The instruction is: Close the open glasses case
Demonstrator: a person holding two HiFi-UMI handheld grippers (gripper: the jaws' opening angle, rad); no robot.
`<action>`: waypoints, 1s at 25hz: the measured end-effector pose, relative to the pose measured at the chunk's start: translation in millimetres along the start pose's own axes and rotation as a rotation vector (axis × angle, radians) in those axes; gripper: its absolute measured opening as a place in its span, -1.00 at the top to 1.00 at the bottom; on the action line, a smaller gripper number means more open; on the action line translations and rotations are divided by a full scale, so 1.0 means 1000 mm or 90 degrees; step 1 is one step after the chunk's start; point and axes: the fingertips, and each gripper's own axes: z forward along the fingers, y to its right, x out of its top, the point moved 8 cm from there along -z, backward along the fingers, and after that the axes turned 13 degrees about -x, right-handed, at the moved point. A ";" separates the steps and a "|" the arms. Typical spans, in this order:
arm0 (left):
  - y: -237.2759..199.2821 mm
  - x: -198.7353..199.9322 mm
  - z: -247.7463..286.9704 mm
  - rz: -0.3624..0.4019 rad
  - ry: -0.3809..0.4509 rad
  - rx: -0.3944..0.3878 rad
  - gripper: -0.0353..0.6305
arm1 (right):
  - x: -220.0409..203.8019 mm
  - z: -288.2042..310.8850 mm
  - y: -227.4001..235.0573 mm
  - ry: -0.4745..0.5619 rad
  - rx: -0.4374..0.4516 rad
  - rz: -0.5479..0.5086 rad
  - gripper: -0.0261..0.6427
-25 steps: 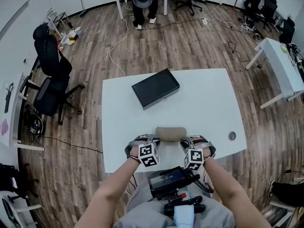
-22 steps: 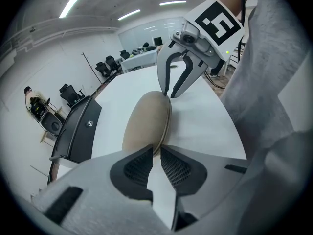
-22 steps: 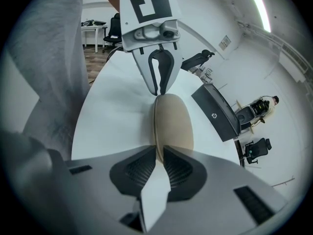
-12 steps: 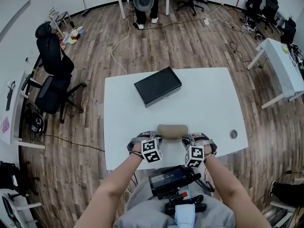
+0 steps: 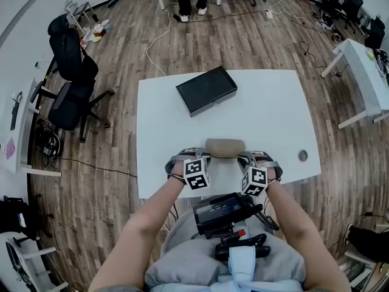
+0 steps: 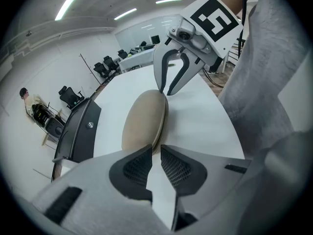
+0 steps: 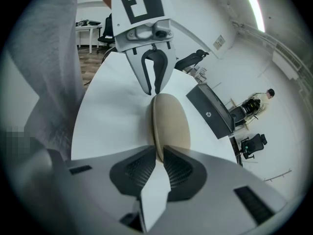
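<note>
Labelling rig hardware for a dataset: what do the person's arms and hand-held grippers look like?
The left hand-held gripper and right hand-held gripper are grey, with black textured pads and a white cube of black square markers each. Forearms bare.

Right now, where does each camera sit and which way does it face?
Head view: on the person's head, looking steeply down at the white table, glasses case and black box; forearms, lap, left tool and right tool show.
Left gripper view: rides the left tool, looks along its jaws, closed on the case's end, toward the right tool; grey clothing shows.
Right gripper view: the mirror, facing the left tool.
Shared: both gripper views see case, box and the opposite tool.
</note>
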 end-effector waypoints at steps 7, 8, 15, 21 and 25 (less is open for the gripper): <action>0.007 -0.010 -0.035 -0.055 0.066 0.036 0.75 | 0.002 -0.033 0.012 0.034 -0.027 0.171 0.77; 0.009 -0.010 -0.041 -0.065 0.081 0.039 0.75 | 0.003 -0.039 0.014 0.046 -0.033 0.206 0.77; 0.035 -0.003 -0.112 -0.230 0.349 0.023 0.75 | 0.014 -0.098 0.034 0.208 -0.039 0.576 0.77; 0.058 0.008 -0.156 -0.315 0.578 0.010 0.75 | 0.019 -0.134 0.042 0.334 -0.047 0.768 0.77; 0.070 0.017 -0.173 -0.325 0.687 0.000 0.75 | 0.029 -0.149 0.041 0.372 -0.041 0.789 0.77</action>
